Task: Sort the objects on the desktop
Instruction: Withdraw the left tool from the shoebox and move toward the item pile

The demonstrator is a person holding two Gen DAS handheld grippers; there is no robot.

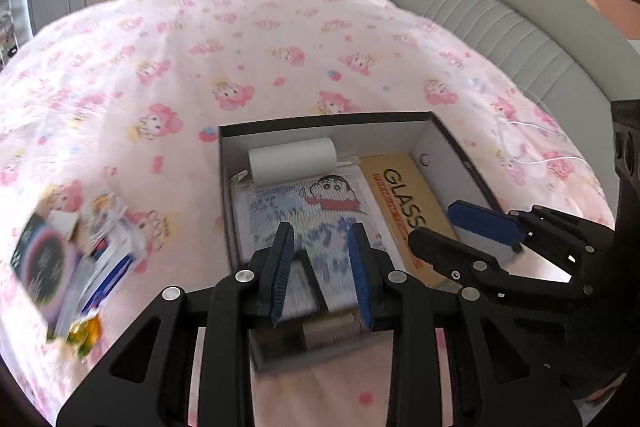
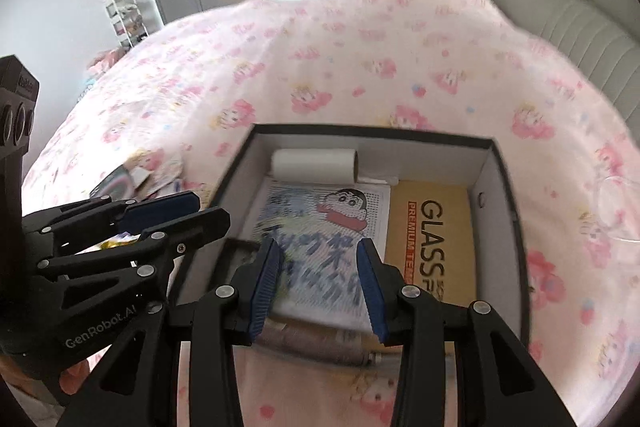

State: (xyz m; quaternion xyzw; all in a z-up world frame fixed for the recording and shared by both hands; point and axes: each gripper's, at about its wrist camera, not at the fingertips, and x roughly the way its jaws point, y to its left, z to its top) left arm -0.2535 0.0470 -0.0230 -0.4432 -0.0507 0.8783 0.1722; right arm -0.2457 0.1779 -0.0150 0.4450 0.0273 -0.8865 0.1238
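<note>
A black box with a white inside (image 1: pixel 320 121) (image 2: pixel 360 131) lies on a pink cartoon-print sheet. In it are a white roll (image 1: pixel 292 161) (image 2: pixel 314 165), a cartoon picture sheet (image 1: pixel 320 199) (image 2: pixel 320 223) and a yellow "GLASS" package (image 1: pixel 404 195) (image 2: pixel 432 227). A blurred greyish item lies at the box's near end (image 2: pixel 316 343). My left gripper (image 1: pixel 321 231) (image 2: pixel 212 207) hovers over the picture sheet, open and empty. My right gripper (image 2: pixel 319 245) (image 1: pixel 434 223) hangs beside it over the box, also open with nothing between its pads.
A loose pile of cards and packets (image 1: pixel 68 251) (image 2: pixel 132 179) lies left of the box, with a gold wrapper (image 1: pixel 84 335) at its near end. A grey padded headboard (image 1: pixel 500 27) (image 2: pixel 580 27) borders the right side. A wire shelf (image 2: pixel 124 15) stands far left.
</note>
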